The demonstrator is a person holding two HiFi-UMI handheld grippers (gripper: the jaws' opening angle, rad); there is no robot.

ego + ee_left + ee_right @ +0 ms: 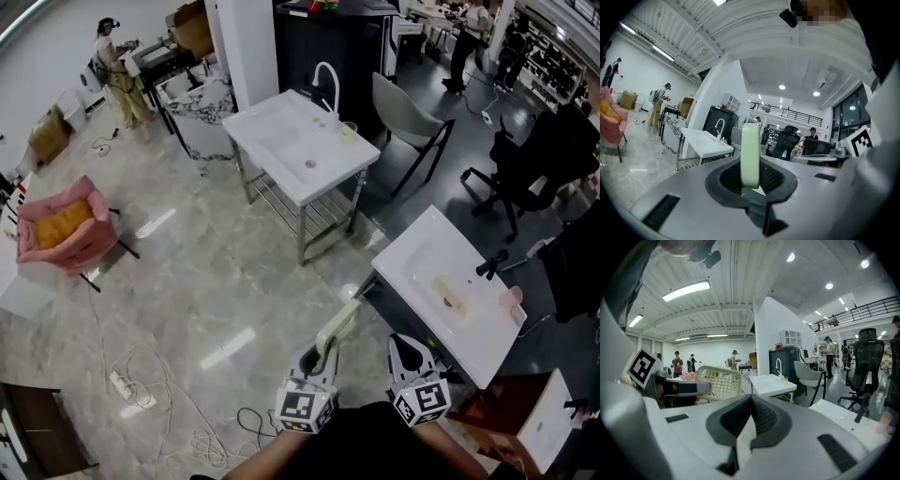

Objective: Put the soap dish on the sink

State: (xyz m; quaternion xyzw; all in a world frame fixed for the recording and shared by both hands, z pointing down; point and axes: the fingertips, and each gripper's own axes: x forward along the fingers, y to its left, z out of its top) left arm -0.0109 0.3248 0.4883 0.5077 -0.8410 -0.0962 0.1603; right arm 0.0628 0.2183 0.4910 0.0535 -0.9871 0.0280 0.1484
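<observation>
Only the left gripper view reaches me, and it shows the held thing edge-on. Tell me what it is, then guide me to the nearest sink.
Observer: The right gripper view shows it side-on. It is a pale green slatted plastic soap dish, clamped in the left gripper.
Operator: Now the sink.
Observer: In the head view, a white rectangular sink with a black tap stands just ahead and to the right of both grippers.
Operator: Report the other gripper.
Observer: The right gripper is shut, with nothing between its jaws.
</observation>
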